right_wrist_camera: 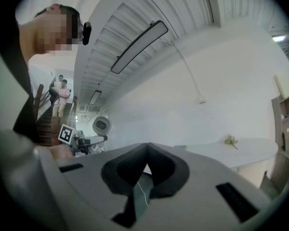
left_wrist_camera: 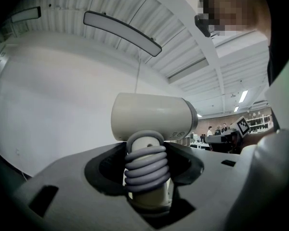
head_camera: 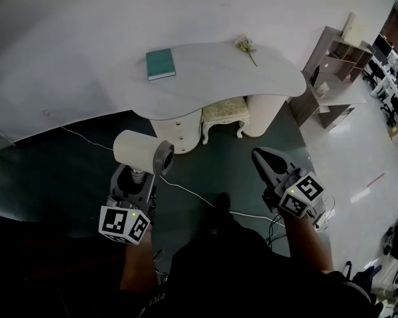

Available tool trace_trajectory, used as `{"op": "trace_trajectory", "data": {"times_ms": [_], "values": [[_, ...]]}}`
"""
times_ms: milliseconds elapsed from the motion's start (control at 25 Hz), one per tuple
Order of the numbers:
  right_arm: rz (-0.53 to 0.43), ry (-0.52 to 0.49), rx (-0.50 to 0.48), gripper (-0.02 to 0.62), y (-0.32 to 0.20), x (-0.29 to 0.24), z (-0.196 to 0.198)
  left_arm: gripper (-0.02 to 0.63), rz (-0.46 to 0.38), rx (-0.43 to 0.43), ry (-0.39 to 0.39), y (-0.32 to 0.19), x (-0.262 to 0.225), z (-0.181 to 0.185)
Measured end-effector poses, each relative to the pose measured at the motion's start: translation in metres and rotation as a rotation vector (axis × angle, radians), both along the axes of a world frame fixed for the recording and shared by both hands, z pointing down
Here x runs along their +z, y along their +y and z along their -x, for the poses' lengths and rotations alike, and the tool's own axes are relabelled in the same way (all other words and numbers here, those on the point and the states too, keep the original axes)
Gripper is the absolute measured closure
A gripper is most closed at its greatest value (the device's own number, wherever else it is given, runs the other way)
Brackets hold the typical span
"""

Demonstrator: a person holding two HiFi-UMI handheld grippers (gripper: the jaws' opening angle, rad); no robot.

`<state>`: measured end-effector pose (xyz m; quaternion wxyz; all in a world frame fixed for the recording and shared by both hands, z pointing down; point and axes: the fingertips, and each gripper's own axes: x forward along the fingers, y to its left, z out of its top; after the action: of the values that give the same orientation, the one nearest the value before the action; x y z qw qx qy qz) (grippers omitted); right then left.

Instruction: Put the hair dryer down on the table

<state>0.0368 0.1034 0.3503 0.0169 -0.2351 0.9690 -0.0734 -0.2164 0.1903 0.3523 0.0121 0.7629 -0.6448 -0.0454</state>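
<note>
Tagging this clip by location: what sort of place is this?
Probably an office or lab with a staged bedroom corner: a white table with a stool beneath, a wooden shelf, office desks beyond.

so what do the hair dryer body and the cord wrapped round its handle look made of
Hair dryer body: probably moulded plastic, cream and matte, with soft even shading and a darker grey ring at one end. Cord: likely rubbery or PVC-sheathed cable, grey, smooth, bending in tight rounded coils.
</note>
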Motion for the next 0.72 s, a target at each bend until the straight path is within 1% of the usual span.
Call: {"op": "trace_trajectory", "data": {"times_ms": [240, 560, 720], "values": [[0.016, -0.015, -0.014, 0.589, -0.061, 0.007, 0.001, 0.379, 0.000, -0.021, -0.001, -0.057, -0.003, 0.007], [0.033, -0.034, -0.040, 0.589, -0.174, 0.016, -0.004, 0.379, 0.006, -0.044, 0.016, -0.164, -0.006, 0.001], [0.048, -0.052, -0.071, 0.589, -0.216, 0.017, -0.002, 0.379, 0.014, -0.049, 0.019, -0.206, -0.010, -0.005]]}}
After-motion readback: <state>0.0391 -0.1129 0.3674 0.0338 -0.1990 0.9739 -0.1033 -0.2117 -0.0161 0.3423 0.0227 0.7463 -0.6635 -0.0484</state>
